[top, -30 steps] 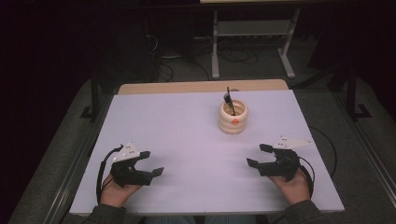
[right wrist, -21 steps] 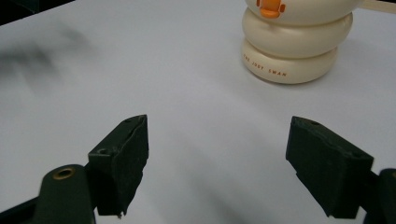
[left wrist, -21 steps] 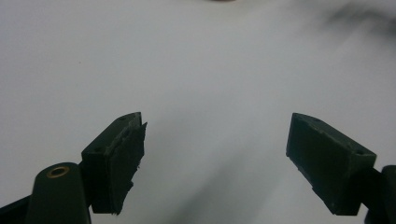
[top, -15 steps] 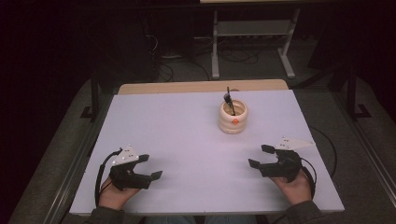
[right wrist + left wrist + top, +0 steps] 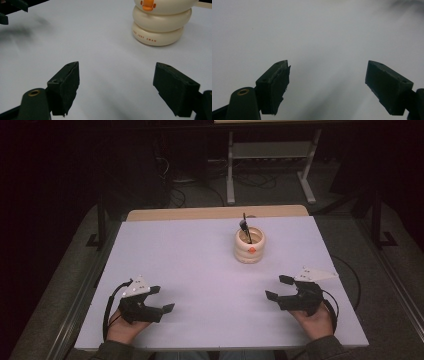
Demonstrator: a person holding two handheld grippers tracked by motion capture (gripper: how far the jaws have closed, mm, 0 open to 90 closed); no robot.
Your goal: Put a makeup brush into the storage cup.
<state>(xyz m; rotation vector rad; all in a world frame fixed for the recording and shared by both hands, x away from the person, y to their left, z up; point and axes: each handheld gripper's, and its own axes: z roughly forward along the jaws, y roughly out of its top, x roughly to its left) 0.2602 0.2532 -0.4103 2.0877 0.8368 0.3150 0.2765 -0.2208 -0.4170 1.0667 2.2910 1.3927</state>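
Judging by the layout, nothing has been started: the left hand-held gripper [image 5: 159,299] and right hand-held gripper [image 5: 279,287] are held wide and empty near the table [image 5: 200,265] edge, well apart from the cream holder [image 5: 249,245] containing a dark tool [image 5: 245,227].

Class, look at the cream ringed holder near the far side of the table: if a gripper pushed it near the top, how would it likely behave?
The holder is glossy and rounded, so jaws may slip on it. Its bottom ring looks widest, so it would probably slide rather than tip. The dark tool standing loosely inside would likely rattle or lean.
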